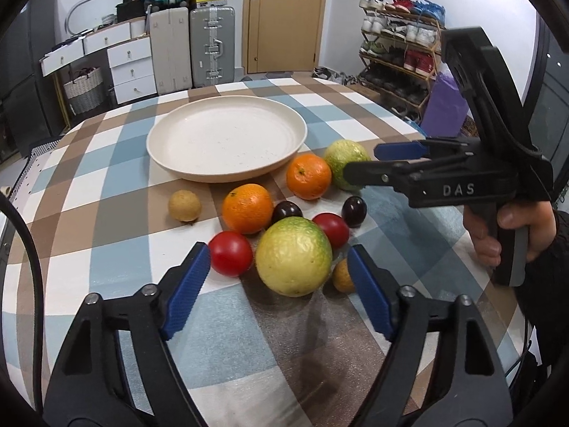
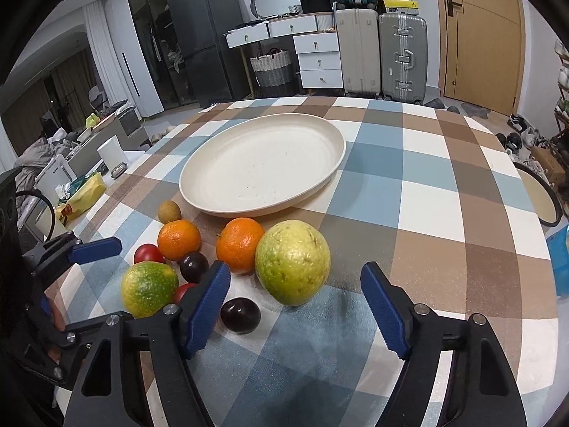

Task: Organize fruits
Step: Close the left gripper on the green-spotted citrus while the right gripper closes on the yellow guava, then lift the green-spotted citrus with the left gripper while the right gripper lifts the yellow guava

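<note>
2 yellow-green fruits (image 1: pixel 293 256) (image 2: pixel 292 262), mottled and round, dwarf the oranges (image 1: pixel 248 208).

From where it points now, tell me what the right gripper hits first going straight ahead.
Most likely the big yellow-green fruit: it sits centred just ahead of the open right gripper, with nothing in between. Depth is hard to judge, so the tablecloth might come first.

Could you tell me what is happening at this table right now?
A person holds a gripper in each hand over a cluster of fruit beside an empty cream plate on a checked tablecloth. The left gripper is open around a large yellow-green fruit; the right gripper is open around a second one. Neither grips yet. The oranges, tomatoes and dark plums lie untouched on the cloth.
</note>
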The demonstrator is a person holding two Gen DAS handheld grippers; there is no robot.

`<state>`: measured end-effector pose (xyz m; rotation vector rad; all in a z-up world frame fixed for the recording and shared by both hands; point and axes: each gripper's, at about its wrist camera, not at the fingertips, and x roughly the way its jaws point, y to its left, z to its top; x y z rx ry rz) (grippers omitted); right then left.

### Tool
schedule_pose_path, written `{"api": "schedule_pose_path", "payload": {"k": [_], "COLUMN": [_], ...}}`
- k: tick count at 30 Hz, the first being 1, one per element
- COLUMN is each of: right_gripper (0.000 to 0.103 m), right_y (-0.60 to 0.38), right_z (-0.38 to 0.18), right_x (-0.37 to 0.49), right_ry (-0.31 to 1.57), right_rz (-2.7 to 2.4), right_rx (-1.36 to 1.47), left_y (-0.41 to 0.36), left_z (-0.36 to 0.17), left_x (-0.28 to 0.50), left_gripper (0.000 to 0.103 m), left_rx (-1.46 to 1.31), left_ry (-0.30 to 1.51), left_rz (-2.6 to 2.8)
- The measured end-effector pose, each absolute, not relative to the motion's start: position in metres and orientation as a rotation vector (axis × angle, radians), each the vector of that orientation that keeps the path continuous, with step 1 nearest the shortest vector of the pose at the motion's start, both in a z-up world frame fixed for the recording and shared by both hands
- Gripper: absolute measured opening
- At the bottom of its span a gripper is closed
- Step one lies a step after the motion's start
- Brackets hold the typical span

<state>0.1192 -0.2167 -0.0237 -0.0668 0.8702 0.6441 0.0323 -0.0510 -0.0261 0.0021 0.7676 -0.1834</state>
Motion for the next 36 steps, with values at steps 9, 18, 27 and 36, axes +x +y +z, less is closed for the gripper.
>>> {"api": "schedule_pose_path", "payload": {"k": [9,18,27,36], "right_gripper": [0.067,0.064,0.06,0.048], "right_y": [-0.218,-0.216,-0.215,-0.214], "right_z": [-0.03,-0.031,-0.036,-0.035], "right_x": [0.128,0.128,0.13,0.128], "right_ry": [0.894,0.894,0.92,0.92], "right_rz": [0.66,0.666,0.663,0.662], "right_rx": [-0.037,-0.034,-0.029,-0.031], "left_y": [-0.062,-0.058,-0.053,-0.042], "left_z": [-0.029,-0.03,-0.028,-0.018], "left_x": [0.039,0.04,0.035,0.031], "left_gripper": [0.061,0.045,0.045,0.044], "left_rx": [0.037,0.015,-0.036,-0.099], "left_ry": [0.782,0.791,0.786,0.739], "left_rz": [-0.213,-0.225,-0.256,-0.261]}}
